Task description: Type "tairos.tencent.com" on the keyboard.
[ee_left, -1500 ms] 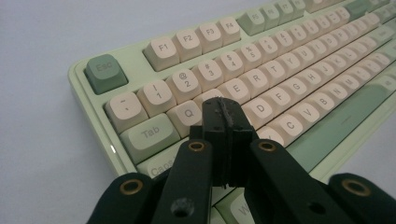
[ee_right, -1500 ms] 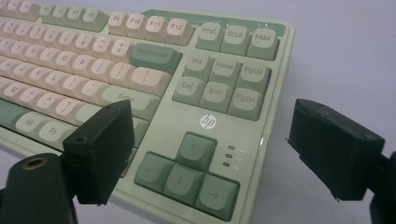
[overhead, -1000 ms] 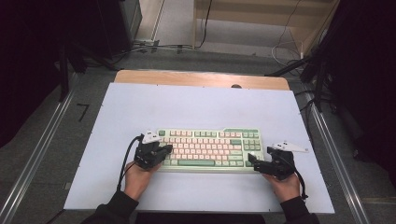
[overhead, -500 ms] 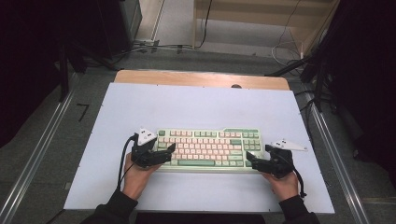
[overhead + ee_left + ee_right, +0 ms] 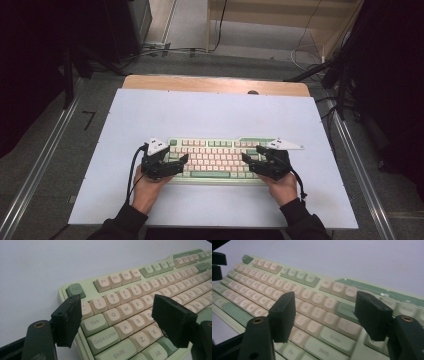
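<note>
The keyboard (image 5: 215, 159) lies near the table's (image 5: 210, 112) front edge, long axis parallel to that edge, key legends facing the person. The left claw (image 5: 125, 322) stands open over the Tab–Z keys (legends legible there). The right claw (image 5: 329, 315), jaws just closing, grips nothing above the right-hand keys.
</note>
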Tool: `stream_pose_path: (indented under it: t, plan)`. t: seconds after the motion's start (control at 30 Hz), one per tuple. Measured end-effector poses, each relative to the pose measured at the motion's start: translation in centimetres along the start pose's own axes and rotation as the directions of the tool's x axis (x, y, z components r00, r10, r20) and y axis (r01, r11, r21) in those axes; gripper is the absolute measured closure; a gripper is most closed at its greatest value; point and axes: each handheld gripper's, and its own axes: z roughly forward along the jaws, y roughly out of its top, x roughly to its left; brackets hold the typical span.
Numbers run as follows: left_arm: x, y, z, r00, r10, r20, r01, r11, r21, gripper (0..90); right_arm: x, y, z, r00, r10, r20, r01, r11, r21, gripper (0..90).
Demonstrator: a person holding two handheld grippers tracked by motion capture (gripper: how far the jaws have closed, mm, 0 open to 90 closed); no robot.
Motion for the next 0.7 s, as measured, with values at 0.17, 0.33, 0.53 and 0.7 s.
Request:
stream_pose_path:
  t: [0.17, 0.33, 0.53, 0.7]
  plan:
    - [0.1, 0.0, 0.1, 1.0000, -0.003, 0.001, 0.003, 1.0000, 0.006, 24.5, 1.2, 0.8, 1.7, 0.9999, -0.007, -0.010, 0.007, 1.000, 0.021, 52.2]
    - [0.0, 0.0, 0.1, 1.0000, -0.003, -0.002, 0.003, 1.0000, 0.008, 24.8, 2.1, 1.3, 2.5, 0.9992, -0.009, -0.040, 0.009, 1.000, 0.013, 72.7]
    - [0.1, -0.1, 0.1, 1.0000, -0.003, -0.002, 0.003, 1.0000, 0.009, 25.6, 2.8, 1.4, 3.7, 0.9971, -0.021, -0.072, 0.025, 0.999, 0.044, 87.0]
    - [0.1, -0.1, 0.1, 1.0000, -0.008, 0.003, 0.008, 0.9999, 0.009, 25.7, 3.4, 1.4, 4.5, 0.9953, -0.040, -0.089, 0.045, 0.997, 0.059, 87.2]
